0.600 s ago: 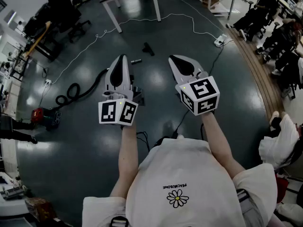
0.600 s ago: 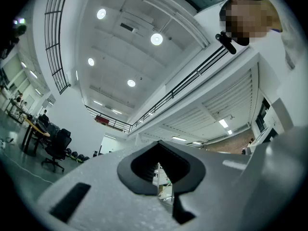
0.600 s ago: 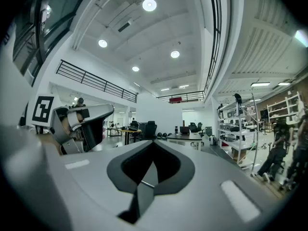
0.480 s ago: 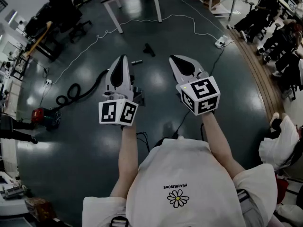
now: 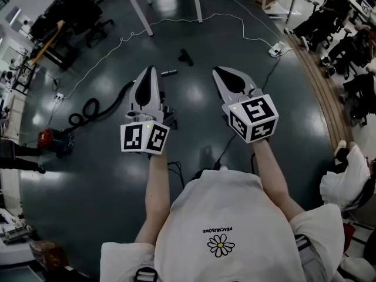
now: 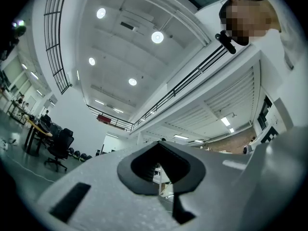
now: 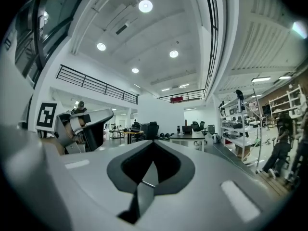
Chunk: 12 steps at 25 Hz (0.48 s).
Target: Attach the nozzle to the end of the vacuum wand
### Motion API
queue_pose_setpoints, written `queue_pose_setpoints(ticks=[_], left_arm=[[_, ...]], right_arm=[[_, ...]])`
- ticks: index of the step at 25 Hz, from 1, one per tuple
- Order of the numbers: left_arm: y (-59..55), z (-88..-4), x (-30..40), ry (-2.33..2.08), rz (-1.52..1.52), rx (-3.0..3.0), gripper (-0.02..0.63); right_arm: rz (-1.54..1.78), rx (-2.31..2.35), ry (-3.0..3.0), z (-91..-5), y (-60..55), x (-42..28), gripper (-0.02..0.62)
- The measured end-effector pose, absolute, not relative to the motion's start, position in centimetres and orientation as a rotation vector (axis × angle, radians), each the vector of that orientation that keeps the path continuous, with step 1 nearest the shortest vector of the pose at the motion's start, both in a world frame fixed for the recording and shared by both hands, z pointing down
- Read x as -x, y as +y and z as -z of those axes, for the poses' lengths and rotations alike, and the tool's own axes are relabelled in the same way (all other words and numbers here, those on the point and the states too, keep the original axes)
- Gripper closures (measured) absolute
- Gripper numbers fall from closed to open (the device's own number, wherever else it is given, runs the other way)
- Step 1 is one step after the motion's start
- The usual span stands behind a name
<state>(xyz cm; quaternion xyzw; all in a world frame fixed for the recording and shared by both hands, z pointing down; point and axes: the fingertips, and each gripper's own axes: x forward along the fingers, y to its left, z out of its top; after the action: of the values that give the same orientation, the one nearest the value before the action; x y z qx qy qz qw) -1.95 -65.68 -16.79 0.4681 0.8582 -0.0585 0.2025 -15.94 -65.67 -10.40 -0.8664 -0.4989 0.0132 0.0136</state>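
Note:
In the head view a black nozzle (image 5: 185, 56) lies on the dark floor ahead of both grippers. A short grey tube piece (image 5: 169, 73) lies just nearer, between the nozzle and my left gripper (image 5: 152, 70). A black vacuum hose (image 5: 88, 110) coils at the left and runs from a red vacuum body (image 5: 50, 140) towards the left gripper, which hides its end. My right gripper (image 5: 218, 71) is held beside the left one. Both are shut and empty. The left gripper (image 6: 161, 146) tilts up at the ceiling. The right gripper (image 7: 153, 144) points level across the room.
A white cable (image 5: 194, 21) snakes over the floor to a socket block (image 5: 274, 50). A table (image 5: 146, 22) stands at the far end, with office chairs (image 5: 70, 10) at the far left. Seated people (image 5: 329, 22) and a wooden strip line the right side. The right gripper view shows the left gripper (image 7: 82, 124) at its left.
Both grippers stay shut, side by side and nearly still. The head view has shifted slightly.

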Motion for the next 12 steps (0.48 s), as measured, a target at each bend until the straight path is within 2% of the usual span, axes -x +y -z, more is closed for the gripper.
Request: queue_pose_setpoints(ticks=[12], left_arm=[[-58.7, 9.8, -2.6, 2.392, 0.012, -1.556, 0.603]], right_arm=[[0.154, 2.686, -1.417, 4.9, -57.9, 15.3, 0.589]])
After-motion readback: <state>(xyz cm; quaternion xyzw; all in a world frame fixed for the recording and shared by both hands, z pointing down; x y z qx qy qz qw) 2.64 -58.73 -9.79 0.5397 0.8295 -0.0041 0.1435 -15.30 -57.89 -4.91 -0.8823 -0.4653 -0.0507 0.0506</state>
